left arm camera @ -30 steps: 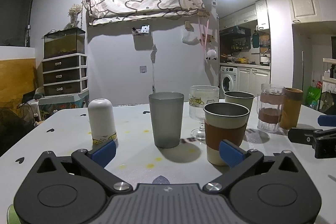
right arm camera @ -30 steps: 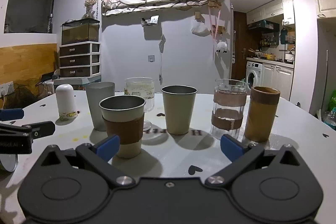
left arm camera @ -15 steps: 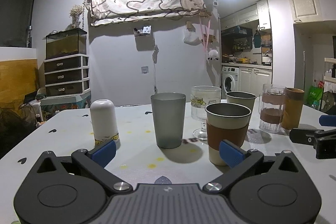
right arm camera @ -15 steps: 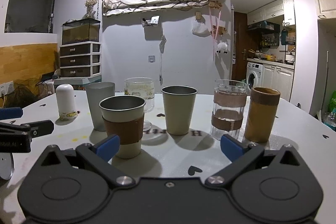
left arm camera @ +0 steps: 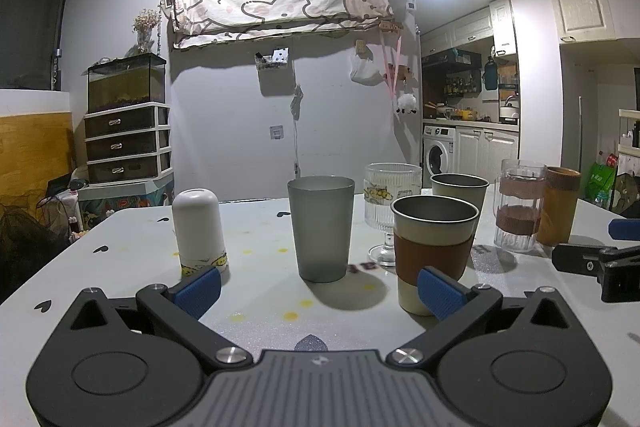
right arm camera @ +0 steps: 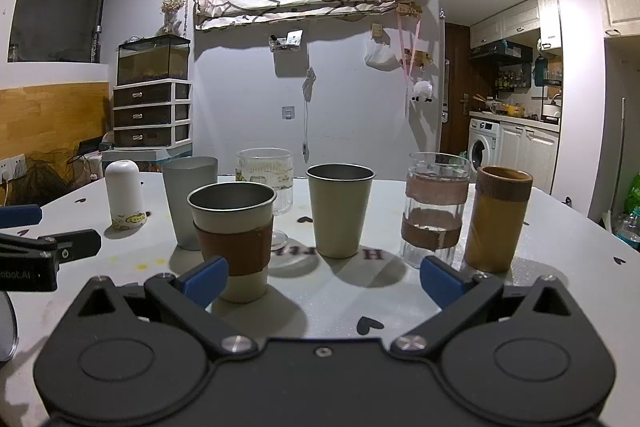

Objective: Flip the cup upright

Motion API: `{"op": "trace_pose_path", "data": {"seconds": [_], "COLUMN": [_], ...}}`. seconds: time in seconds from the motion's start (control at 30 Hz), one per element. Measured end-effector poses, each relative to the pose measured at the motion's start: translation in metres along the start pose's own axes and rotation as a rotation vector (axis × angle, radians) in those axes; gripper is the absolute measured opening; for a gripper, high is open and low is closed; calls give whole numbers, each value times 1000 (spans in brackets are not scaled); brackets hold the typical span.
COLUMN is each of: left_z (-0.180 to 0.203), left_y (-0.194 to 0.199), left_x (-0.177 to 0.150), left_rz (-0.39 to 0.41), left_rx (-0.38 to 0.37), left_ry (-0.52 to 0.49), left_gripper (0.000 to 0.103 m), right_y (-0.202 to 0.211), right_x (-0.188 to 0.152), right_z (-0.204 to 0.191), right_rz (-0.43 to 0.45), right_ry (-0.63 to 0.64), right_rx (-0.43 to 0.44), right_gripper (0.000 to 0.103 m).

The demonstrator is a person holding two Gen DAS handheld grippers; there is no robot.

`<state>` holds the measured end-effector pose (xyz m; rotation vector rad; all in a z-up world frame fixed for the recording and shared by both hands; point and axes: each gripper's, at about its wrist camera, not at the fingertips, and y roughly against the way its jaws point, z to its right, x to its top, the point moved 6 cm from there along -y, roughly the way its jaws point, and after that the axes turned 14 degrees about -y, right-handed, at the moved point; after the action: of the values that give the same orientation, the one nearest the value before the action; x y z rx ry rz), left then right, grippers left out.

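A white cup (left arm camera: 199, 231) stands upside down at the table's left, dome end up; it also shows in the right wrist view (right arm camera: 124, 194). My left gripper (left arm camera: 318, 293) is open and empty, low over the table, with its left fingertip (left arm camera: 198, 287) just in front of the white cup. My right gripper (right arm camera: 322, 279) is open and empty, to the right of the left one. Its left fingertip (right arm camera: 206, 277) is in front of a steel cup with a brown sleeve (right arm camera: 234, 239).
Upright cups stand in a group: a grey tumbler (left arm camera: 321, 227), a ribbed glass goblet (left arm camera: 390, 205), a plain steel cup (right arm camera: 339, 209), a glass with brown bands (right arm camera: 435, 207) and a tan bamboo cup (right arm camera: 498, 217). The white table (left arm camera: 132, 259) has small heart marks.
The left wrist view has shifted slightly, so the cups sit a little further right in it. The right gripper has not visibly moved.
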<state>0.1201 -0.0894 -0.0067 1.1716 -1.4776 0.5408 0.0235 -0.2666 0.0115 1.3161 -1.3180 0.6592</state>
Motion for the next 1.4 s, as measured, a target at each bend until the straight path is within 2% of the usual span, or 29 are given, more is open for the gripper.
{"op": "trace_pose_path", "data": {"seconds": [1.4], "left_z": [-3], "left_y": [1], "left_x": [-1], "left_rz": [-6], "left_rx": [2], "left_ry": [9], "left_gripper": [103], "right_y": [1], "right_x": [0], "right_z": [-1], "right_rz": [0], "right_ry": [8], "right_rx": [1], "right_gripper": [103]}}
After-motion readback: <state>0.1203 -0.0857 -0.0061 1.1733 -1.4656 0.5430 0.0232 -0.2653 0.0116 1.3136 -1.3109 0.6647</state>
